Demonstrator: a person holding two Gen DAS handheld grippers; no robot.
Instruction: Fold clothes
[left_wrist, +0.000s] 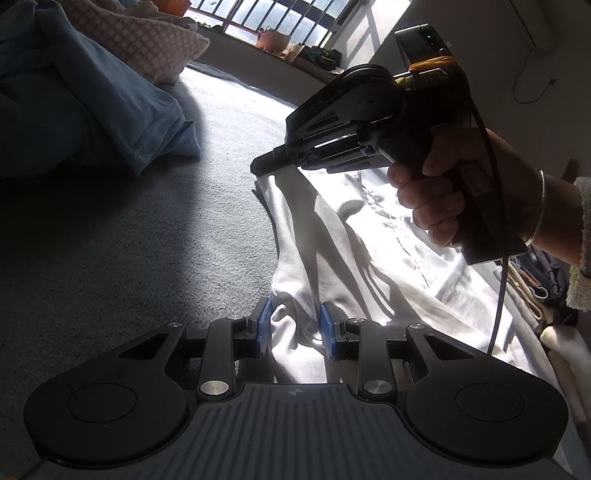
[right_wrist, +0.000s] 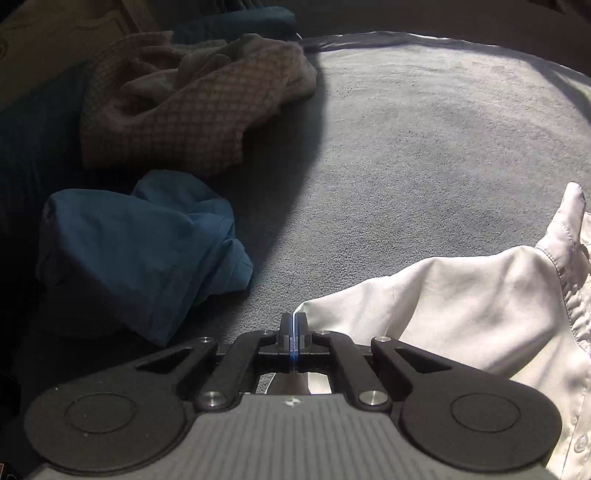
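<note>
At lower centre, left gripper (left_wrist: 295, 326) stands apart astride soft, limp white shirt (left_wrist: 354, 236); right gripper (right_wrist: 293, 328) clamps its hem; grip edges.

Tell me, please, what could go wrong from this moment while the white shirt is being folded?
1. The left hand-held gripper is open, with a fold of the white shirt between its pads; if the right one pulls first, that side may slip.
2. The right hand-held gripper is shut on a thin edge only, so its grip might fail.
3. The blue garment lies near and could get caught.
</note>
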